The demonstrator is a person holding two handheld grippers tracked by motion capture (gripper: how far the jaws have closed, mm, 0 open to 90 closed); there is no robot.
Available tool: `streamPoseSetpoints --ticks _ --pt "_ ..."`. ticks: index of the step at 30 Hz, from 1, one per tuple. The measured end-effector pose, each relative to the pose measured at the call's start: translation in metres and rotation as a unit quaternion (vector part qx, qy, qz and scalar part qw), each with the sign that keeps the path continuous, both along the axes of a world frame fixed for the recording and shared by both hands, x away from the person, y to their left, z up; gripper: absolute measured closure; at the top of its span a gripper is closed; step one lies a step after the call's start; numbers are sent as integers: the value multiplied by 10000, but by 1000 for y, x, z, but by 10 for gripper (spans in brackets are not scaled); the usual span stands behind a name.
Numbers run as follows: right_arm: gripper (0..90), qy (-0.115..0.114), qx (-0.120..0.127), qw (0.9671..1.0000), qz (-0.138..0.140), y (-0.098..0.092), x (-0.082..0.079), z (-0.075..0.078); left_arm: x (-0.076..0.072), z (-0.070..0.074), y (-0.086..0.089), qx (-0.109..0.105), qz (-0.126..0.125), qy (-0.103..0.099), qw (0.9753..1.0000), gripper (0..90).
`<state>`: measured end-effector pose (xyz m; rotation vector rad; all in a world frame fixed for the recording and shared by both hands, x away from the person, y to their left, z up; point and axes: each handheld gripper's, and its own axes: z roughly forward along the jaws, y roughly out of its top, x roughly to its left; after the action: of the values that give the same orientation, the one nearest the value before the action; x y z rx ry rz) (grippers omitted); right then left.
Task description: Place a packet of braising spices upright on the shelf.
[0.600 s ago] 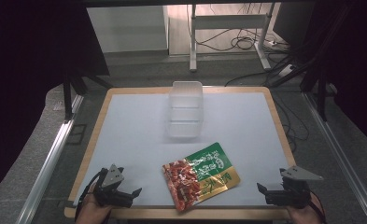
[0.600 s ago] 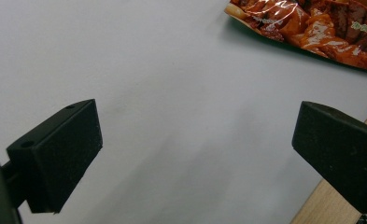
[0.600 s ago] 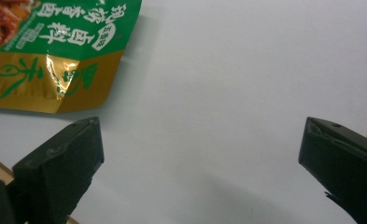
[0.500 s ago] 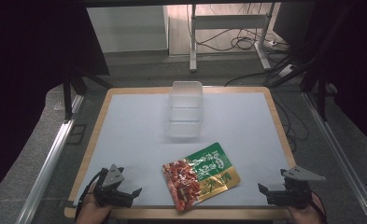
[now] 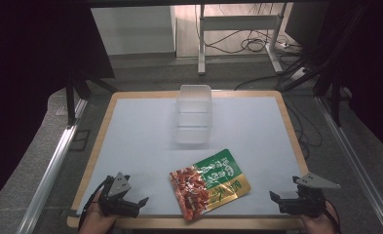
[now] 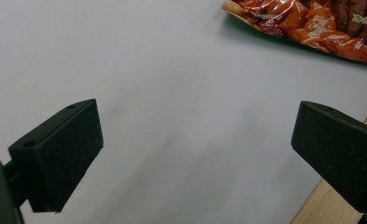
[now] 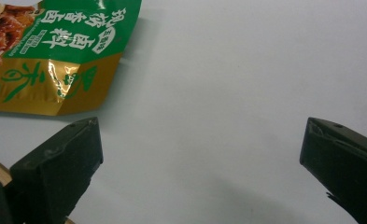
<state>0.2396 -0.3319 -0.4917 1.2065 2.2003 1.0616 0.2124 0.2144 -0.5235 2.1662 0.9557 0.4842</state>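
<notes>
Snack pouch (image 5: pixel 210 184) lies flat near the front edge of the tabletop (image 5: pixel 130 141), between the two claws and touching neither; clear plastic container (image 5: pixel 194 113) stands well beyond it. Left claw (image 5: pixel 139 201) wide, holding nothing; right claw (image 5: pixel 275 197) likewise wide and empty. Recommended: approach low from the right, pinch the pouch's gold corner, lift without creasing; left claw to steady if needed.
</notes>
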Motion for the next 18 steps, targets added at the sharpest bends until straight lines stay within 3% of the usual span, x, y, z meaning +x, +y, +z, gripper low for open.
streamPoseSetpoints --ticks 18 --pt "0 -304 28 9995 56 8 2 5 0 0 -1 74 -17 -12 10000 20"
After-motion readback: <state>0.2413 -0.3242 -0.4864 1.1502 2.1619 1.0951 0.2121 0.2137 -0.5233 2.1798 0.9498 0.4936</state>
